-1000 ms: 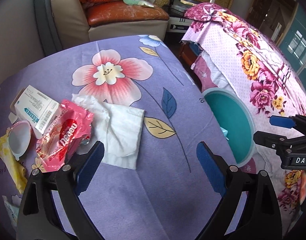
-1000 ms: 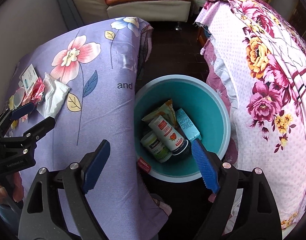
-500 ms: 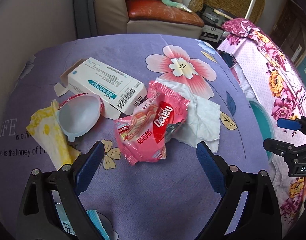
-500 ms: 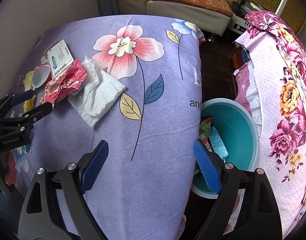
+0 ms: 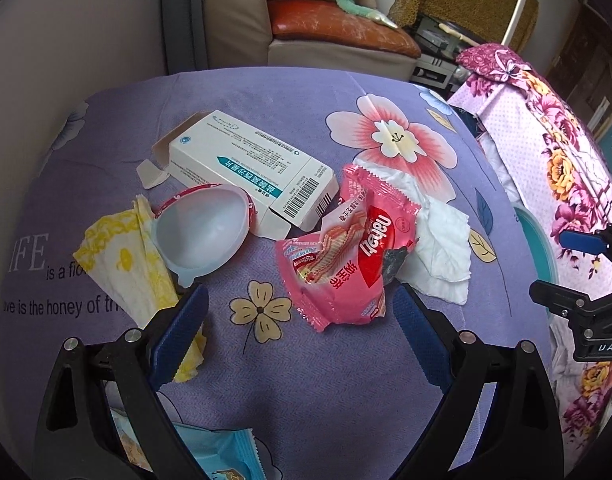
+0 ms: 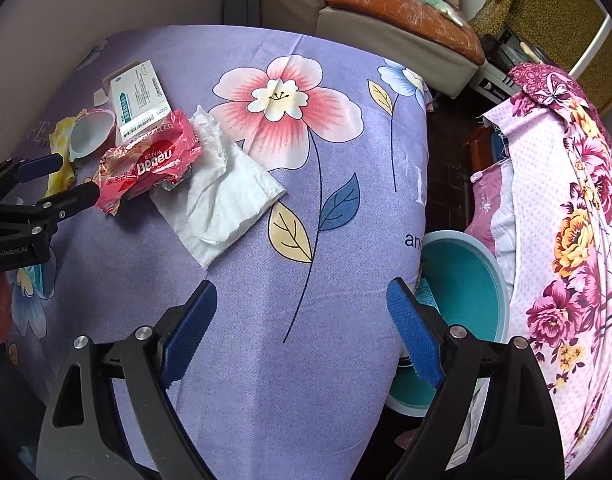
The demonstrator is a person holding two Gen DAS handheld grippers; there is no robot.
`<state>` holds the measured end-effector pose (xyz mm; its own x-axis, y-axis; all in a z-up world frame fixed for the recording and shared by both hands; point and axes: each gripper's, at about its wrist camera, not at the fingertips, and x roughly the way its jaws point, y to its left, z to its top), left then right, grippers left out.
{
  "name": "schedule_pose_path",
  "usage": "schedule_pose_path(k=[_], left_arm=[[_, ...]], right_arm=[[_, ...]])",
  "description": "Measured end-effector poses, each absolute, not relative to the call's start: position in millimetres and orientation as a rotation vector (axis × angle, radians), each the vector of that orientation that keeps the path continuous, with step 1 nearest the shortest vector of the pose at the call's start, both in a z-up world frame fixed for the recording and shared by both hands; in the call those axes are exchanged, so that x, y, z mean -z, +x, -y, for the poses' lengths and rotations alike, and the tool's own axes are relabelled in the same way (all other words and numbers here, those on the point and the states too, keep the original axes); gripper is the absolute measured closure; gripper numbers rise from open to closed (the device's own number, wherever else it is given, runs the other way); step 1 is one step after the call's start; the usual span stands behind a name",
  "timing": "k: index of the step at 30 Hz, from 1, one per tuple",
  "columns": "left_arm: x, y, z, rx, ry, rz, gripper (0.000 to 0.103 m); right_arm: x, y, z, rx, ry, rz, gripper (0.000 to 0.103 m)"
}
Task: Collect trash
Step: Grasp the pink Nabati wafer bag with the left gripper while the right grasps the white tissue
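Note:
Trash lies on the purple flowered tablecloth [image 5: 345, 392]: a pink wafer wrapper [image 5: 345, 264], a crumpled white tissue [image 5: 437, 248], a white medicine box [image 5: 246, 168], a clear plastic cup [image 5: 202, 236] and a yellow napkin [image 5: 122, 264]. My left gripper [image 5: 300, 312] is open, hovering just short of the wrapper with nothing between its fingers. My right gripper [image 6: 298, 308] is open over bare cloth, right of the tissue [image 6: 222, 196] and the wrapper [image 6: 150, 164]. The teal bin [image 6: 461, 292] stands on the floor past the table's right edge, partly hidden by it.
A blue snack packet [image 5: 218, 456] lies under my left gripper near the front edge. A table with a pink flowered cover [image 6: 565, 200] stands right of the bin. A sofa [image 5: 325, 36] is behind the table, and the left gripper [image 6: 66, 182] shows at the right wrist view's left edge.
Both grippers have swung left, from over the bin toward the trash pile. The wrapper, box and cup have come into the middle of the left wrist view. Both stayed open.

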<state>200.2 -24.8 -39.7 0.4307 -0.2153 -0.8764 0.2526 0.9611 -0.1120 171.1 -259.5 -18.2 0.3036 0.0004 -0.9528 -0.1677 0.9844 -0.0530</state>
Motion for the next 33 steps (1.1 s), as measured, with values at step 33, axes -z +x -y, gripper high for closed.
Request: schedule_pose_path(k=[33], left_arm=[[50.7,234.4,-35.4,0.201,-0.006,-1.113,0.009]], right_arm=[[81.0,254.2,187.5,-0.365,-0.294,-1.295,0.021]])
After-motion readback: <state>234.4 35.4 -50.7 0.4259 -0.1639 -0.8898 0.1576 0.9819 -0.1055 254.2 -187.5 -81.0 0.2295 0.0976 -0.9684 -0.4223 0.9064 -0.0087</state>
